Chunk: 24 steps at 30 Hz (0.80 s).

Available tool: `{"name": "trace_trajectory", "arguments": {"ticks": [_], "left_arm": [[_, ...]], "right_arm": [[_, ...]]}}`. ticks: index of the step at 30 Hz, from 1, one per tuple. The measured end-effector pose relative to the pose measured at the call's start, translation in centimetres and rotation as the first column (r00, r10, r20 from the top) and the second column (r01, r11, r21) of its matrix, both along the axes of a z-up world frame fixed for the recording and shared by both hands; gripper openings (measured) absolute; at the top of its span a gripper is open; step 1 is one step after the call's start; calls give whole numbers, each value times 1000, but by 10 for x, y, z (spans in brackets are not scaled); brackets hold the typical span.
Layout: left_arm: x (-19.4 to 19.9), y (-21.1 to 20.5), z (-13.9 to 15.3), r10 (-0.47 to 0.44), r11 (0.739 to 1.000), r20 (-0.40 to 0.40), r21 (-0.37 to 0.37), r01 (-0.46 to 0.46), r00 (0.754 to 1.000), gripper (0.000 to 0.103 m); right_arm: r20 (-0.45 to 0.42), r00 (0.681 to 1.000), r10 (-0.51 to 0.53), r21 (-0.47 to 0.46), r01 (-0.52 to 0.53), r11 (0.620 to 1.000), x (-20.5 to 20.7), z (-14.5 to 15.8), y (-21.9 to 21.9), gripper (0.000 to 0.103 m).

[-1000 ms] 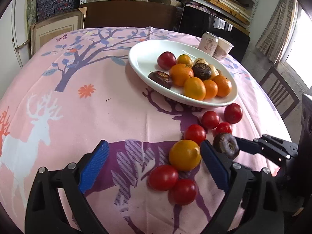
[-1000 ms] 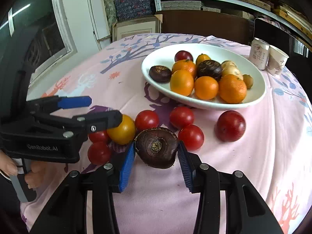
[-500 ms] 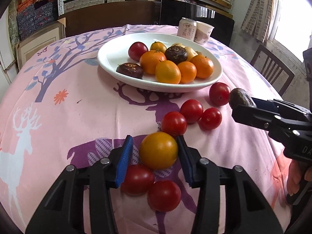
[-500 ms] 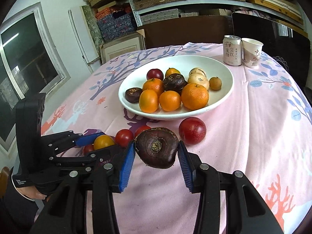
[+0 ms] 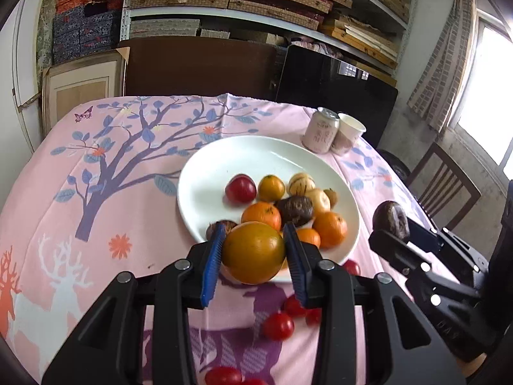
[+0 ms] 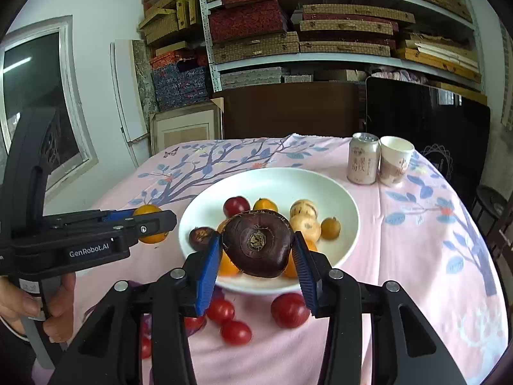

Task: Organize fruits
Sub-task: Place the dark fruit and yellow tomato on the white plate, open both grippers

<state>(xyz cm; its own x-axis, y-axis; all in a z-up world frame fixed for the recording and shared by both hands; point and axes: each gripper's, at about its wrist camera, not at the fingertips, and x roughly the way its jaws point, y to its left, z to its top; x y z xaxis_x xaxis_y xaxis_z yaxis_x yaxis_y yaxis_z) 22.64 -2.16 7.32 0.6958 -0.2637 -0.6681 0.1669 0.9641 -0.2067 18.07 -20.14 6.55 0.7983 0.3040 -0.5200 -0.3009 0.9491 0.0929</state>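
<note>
Fruit in plate (image 6: 346,199) on table (image 6: 433,272), tomatoes (image 6: 288,309) before it, can (image 6: 362,163) and cup (image 6: 394,160) behind

A storeroom in daylight

Metal shelves (image 6: 336,22) stacked with woven boxes line the back wall; a wooden chair (image 5: 445,189) stands by a bright curtained window (image 5: 487,96), and a dark framed window (image 6: 35,96) breaks the white side wall.

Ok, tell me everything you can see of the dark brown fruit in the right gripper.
The dark brown fruit is round and somewhat flattened, with a matte, purplish-brown skin and a dry, pale stem scar facing the camera, ringed by faint circles. It is clamped between the blue pads of the right gripper, one pad on each side, lifted off the cloth in front of the white plate. Nothing else touches it. The left wrist view shows it side-on.
</note>
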Motion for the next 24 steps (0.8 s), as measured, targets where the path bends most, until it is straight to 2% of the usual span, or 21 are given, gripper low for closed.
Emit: {"name": "trace_trajectory", "arguments": {"ticks": [4,6,8,9,11,12,19,24], "left_arm": [[44,2,-12,96,995,-34,-8,-96,995,37],[59,5,-23,138,990,-63,11,-138,988,37],[67,9,-31,167,986,-80,19,-166,983,50],[67,10,-31,186,982,-70,27,-184,980,68],[62,14,-28,221,974,-17,43,-220,975,79],[61,16,-26,220,975,-6,45,-219,976,87],[38,25,-14,184,982,3,30,-184,983,92],[5,22,-20,132,989,-19,62,-131,991,94]], "right_arm": [[-7,1000,5,-19,-5,1000,44,-5,13,45],[-52,999,17,-13,-17,1000,66,-10,19,45],[-107,994,7,15,-6,1000,84,-14,20,46],[-117,993,-7,20,10,1000,90,-16,20,50],[-110,993,-44,36,49,998,93,-15,13,63],[-108,993,-50,47,55,997,92,-16,10,64],[-173,984,-44,104,63,993,64,-26,-20,65],[-227,973,-33,122,61,991,33,-35,-41,67]]}}
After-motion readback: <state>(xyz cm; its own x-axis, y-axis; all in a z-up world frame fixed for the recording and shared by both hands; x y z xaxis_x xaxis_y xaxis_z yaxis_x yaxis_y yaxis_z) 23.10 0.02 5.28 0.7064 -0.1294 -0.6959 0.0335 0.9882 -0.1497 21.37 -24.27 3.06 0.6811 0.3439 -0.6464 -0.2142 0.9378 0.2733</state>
